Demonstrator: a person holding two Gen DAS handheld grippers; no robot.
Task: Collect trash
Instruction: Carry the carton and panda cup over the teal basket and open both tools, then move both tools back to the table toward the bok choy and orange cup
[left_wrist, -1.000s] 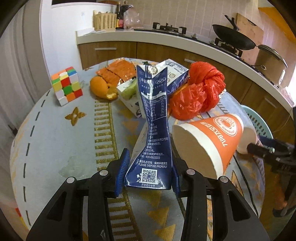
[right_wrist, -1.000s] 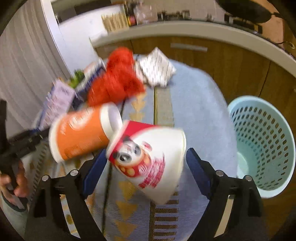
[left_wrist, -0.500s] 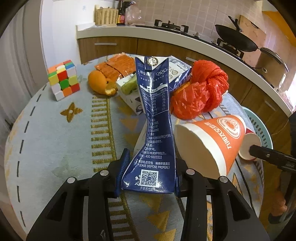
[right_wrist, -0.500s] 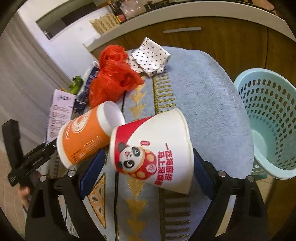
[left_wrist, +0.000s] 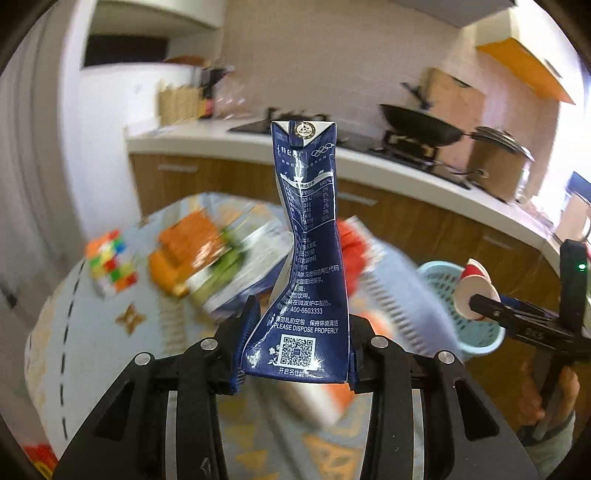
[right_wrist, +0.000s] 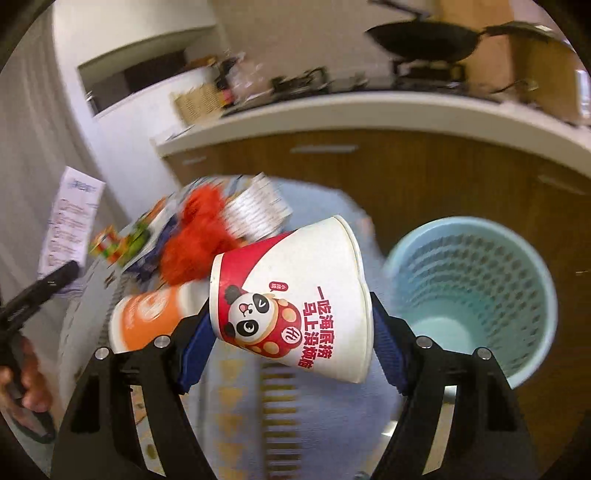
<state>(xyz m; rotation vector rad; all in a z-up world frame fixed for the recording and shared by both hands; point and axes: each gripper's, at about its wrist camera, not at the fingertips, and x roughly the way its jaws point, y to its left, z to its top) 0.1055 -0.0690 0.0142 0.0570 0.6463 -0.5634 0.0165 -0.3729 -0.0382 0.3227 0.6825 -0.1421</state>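
Note:
My left gripper (left_wrist: 295, 350) is shut on a flattened dark blue milk carton (left_wrist: 306, 258) and holds it upright above the round table (left_wrist: 81, 332). My right gripper (right_wrist: 291, 332) is shut on a red and white panda paper cup (right_wrist: 291, 299), lifted above the table's right edge, beside the light blue trash basket (right_wrist: 476, 288). In the left wrist view the right gripper (left_wrist: 480, 302) with the cup (left_wrist: 472, 291) hangs in front of the basket (left_wrist: 439, 269). An orange paper cup (right_wrist: 147, 314) lies on the table. A red plastic bag (right_wrist: 195, 240) lies behind it.
A colour cube (left_wrist: 110, 262), orange peel (left_wrist: 166, 269), orange wrappers (left_wrist: 192, 232) and a box (left_wrist: 236, 266) sit on the table, blurred. A crumpled dotted paper (right_wrist: 255, 210) lies at the far edge. The kitchen counter (left_wrist: 369, 158) with a wok (left_wrist: 417, 125) runs behind.
Both grippers have risen off the table with their loads. The right gripper with the panda cup has moved toward the basket. The orange cup stays on the table.

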